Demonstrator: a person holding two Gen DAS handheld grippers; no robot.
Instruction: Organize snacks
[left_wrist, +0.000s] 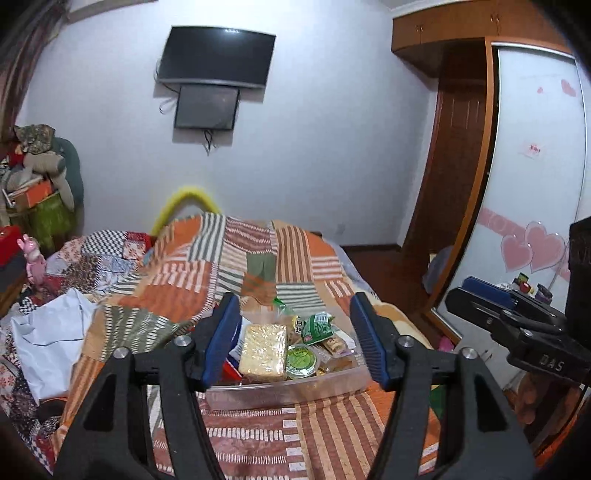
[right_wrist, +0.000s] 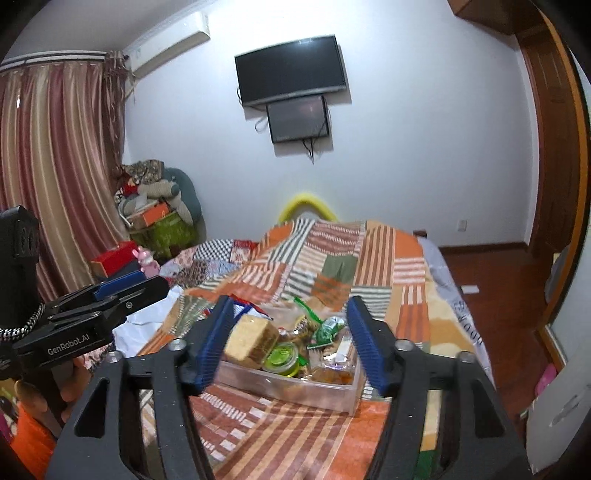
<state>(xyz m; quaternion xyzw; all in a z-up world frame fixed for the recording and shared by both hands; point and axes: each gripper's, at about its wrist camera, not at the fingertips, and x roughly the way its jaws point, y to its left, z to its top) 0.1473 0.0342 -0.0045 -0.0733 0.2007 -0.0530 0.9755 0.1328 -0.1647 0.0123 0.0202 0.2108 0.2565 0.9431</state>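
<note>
Blue-padded jaws stand spread on both tools — the left gripper (left_wrist: 295, 341) and the right gripper (right_wrist: 291, 343) pinch nothing. Just beyond them a clear plastic tray (left_wrist: 280, 391) sits on the striped patchwork bedspread (left_wrist: 258, 439), packed with snacks: a pale wrapped block (left_wrist: 263, 349), a green-lidded cup (left_wrist: 303, 360), and what looks like a green packet (right_wrist: 327, 330) — blurred. Far off, a television (left_wrist: 216, 55) hangs on the wall.

Left hand-held gripper (left_wrist: 295, 339) and right hand-held gripper (right_wrist: 291, 341): jaws apart, empty.
</note>
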